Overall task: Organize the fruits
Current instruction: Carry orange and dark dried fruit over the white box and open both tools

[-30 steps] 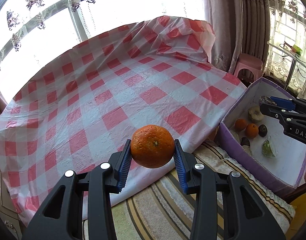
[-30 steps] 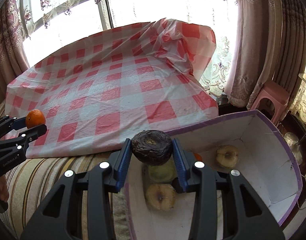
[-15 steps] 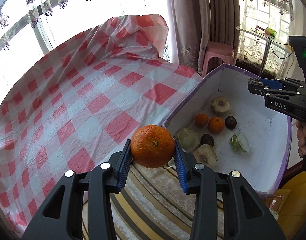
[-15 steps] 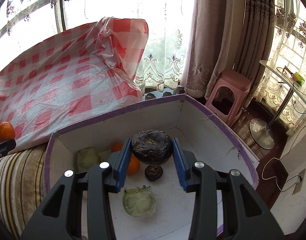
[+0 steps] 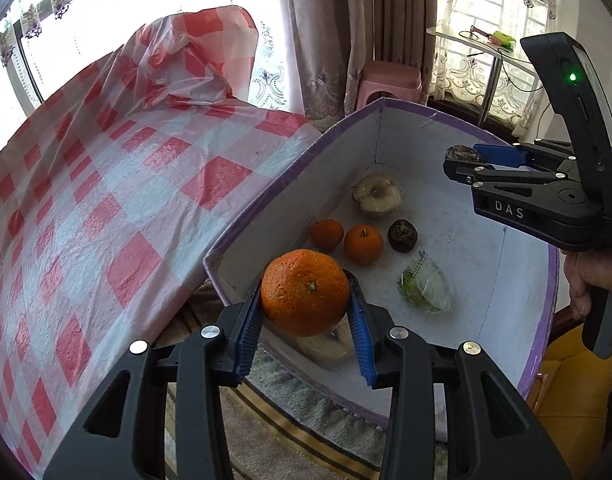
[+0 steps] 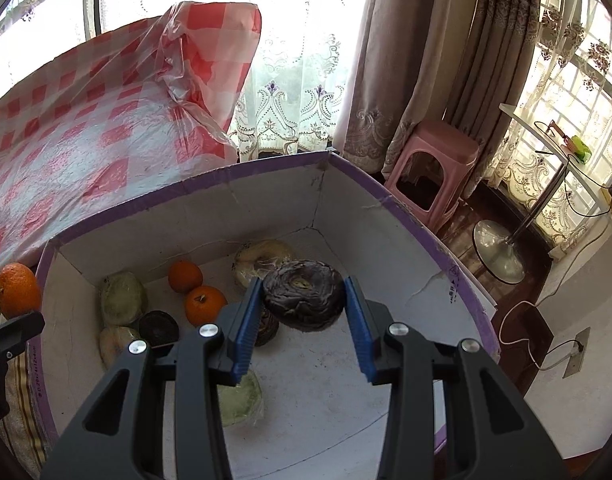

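In the left wrist view, our left gripper (image 5: 306, 300) holds the orange (image 5: 305, 293) firmly between its blue pads. A second ago it hung over the checked cloth (image 5: 118, 200); now it is above the near rim of the box (image 5: 266, 196).

In the right wrist view, our right gripper (image 6: 304, 300) grips the dark fruit (image 6: 304, 299), which has come from the box edge to above its floor. We judge both are ready to release.
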Action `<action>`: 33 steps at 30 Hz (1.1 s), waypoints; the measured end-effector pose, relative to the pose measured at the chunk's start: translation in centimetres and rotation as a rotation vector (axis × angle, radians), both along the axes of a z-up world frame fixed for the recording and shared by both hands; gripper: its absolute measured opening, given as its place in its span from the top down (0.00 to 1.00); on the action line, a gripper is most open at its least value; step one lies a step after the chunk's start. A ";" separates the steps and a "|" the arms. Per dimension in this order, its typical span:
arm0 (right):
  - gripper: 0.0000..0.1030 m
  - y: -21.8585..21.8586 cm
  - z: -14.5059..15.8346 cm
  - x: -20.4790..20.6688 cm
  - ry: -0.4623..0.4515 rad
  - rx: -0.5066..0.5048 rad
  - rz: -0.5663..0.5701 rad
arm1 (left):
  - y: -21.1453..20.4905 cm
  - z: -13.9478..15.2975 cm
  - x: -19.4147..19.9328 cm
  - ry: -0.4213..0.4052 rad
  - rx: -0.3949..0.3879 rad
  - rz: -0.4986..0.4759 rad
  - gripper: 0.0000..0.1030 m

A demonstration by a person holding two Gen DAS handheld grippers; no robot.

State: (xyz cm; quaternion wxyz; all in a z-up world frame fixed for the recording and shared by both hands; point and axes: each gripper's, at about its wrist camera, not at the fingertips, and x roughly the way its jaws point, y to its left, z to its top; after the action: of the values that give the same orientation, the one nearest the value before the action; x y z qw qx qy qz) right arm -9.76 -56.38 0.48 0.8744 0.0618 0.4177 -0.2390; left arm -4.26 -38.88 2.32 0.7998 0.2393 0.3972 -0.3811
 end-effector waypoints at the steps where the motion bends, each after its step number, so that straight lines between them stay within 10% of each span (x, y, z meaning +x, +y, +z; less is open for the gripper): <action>1: 0.60 -0.1 -0.2 0.1 0.006 0.003 0.000 | -0.5 -0.3 0.0 0.014 0.001 -0.006 0.63; 33: 0.60 -2.0 -4.5 2.0 0.170 0.006 -0.008 | -6.6 -7.1 1.8 0.248 0.089 -0.042 0.63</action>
State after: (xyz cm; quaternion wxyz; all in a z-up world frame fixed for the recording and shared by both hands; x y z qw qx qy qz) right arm -7.78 -58.41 -4.05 0.8347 0.0458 0.4907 -0.2458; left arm -2.42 -45.46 -4.74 0.7249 0.2340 0.5045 -0.4064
